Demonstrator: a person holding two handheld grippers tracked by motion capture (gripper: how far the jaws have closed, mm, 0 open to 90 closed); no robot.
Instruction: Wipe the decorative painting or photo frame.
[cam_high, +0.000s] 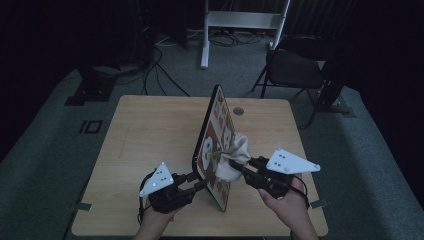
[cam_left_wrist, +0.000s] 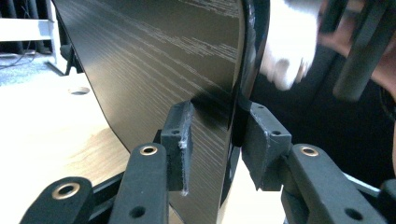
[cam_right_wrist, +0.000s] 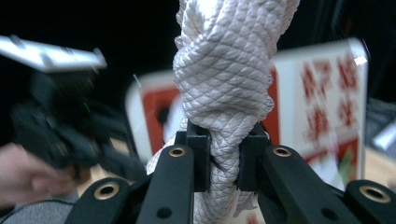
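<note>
A flat board (cam_high: 216, 135) with a red-and-white panda picture stands on edge on the wooden table (cam_high: 145, 135), its dark wood-grain back (cam_left_wrist: 177, 60) turned to the left. My left gripper (cam_high: 200, 184) (cam_left_wrist: 217, 135) clamps the board's near lower rim, one pad on the back and one on the front. A bunched white cloth (cam_high: 239, 150) (cam_right_wrist: 229, 60) is pinched in my right gripper (cam_high: 235, 165) (cam_right_wrist: 224, 158) and rests against the picture face (cam_right_wrist: 322, 102). The cloth (cam_left_wrist: 287, 46) shows past the board's edge in the left gripper view.
A round cable hole (cam_high: 238, 111) sits near the table's far edge. Beyond the table stand a dark folding chair (cam_high: 295, 67) and a white metal frame (cam_high: 240, 22), with cables on the grey floor. The left half of the tabletop is bare wood.
</note>
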